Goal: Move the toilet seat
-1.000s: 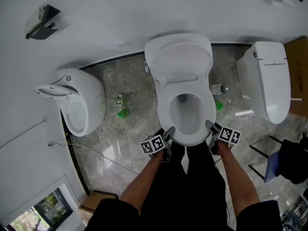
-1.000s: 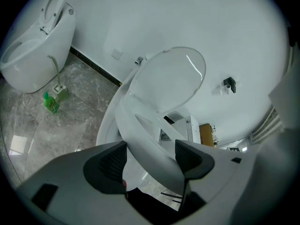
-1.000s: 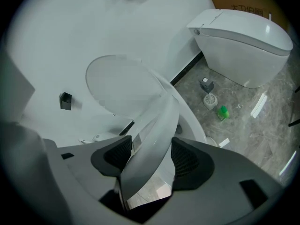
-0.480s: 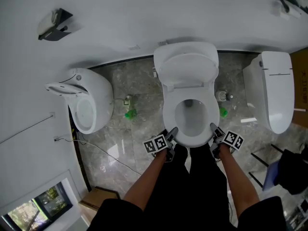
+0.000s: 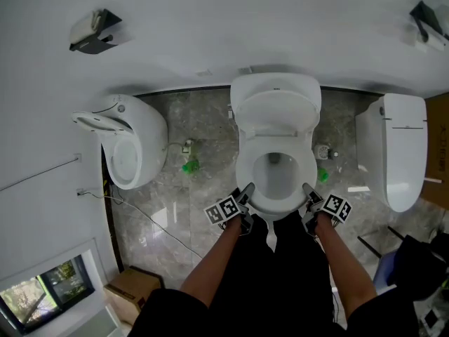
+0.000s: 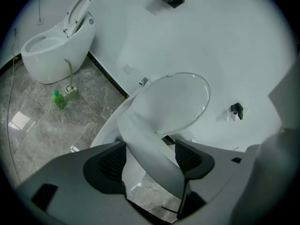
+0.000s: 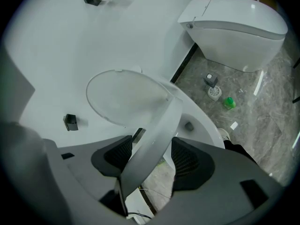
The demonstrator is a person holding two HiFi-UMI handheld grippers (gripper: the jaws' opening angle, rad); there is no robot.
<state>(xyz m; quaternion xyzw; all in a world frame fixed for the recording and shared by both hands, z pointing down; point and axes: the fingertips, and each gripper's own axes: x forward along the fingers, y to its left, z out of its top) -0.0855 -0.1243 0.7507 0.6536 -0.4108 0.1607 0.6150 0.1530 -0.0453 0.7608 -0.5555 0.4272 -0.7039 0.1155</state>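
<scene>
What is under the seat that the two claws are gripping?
The bowl: its white rim shows, with the seat tilted up off it. From above the seat hides that rim; only the bowl's inside shows.

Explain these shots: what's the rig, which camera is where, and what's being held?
There is no robot here. A person stands at a toilet with a two-jaw gripper in each hand. The cubes with square markers are part of the grippers.

The head view comes from a camera on the person's head, looking steeply down. In it the left gripper shows at left and the right gripper at right. The other two views come from cameras riding on each gripper, looking along its jaws.

Both grippers are shut on the front of the seat, one on each side. The lid stands open. On the floor are a second toilet, a third toilet and a green bottle.
</scene>
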